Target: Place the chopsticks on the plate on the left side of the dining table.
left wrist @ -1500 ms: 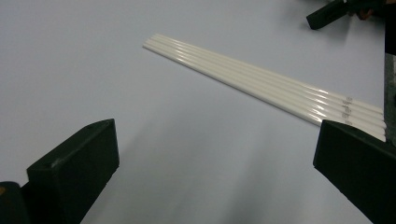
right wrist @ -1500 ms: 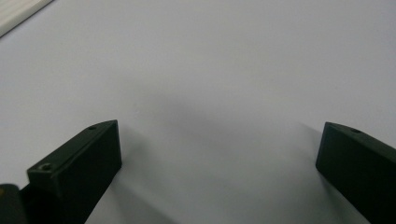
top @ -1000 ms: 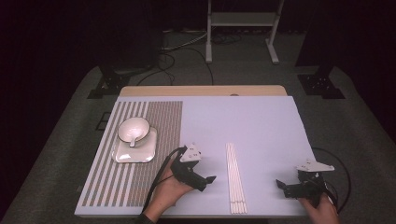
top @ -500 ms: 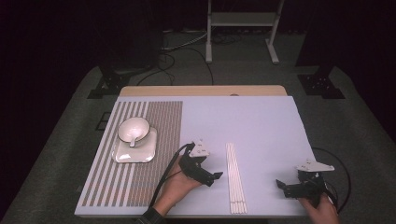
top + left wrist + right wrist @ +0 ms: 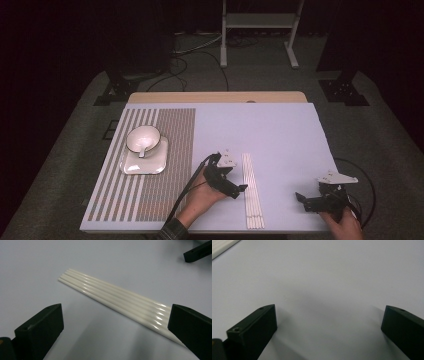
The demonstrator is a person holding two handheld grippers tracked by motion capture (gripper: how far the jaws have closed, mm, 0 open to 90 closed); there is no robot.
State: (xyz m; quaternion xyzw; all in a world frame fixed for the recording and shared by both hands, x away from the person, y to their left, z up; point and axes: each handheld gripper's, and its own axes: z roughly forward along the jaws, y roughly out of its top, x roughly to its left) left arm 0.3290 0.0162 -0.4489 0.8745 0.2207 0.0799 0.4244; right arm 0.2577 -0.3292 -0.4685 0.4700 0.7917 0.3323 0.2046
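Note:
Several white chopsticks point(image 5: 252, 190) lie side by side in a neat row on the pale table, running front to back. My left gripper point(image 5: 239, 190) is open right beside their left edge; in the left gripper view the chopsticks point(image 5: 120, 298) stretch diagonally ahead of the wide-apart jaws, reaching the right jaw. My right gripper point(image 5: 300, 199) is open near the front right corner, with bare table point(image 5: 324, 285) between its jaws. A white bowl point(image 5: 143, 139) with a spoon in it sits on a white square plate point(image 5: 131, 167) on the striped mat.
The striped placemat point(image 5: 165, 190) covers the table's left part. A black cable point(image 5: 367, 190) loops off the right edge. Beyond the table's far edge stand a metal rack point(image 5: 260, 22) and cables on the floor.
My left gripper has moved right across the table to the chopsticks' left edge. The right gripper has stayed put.

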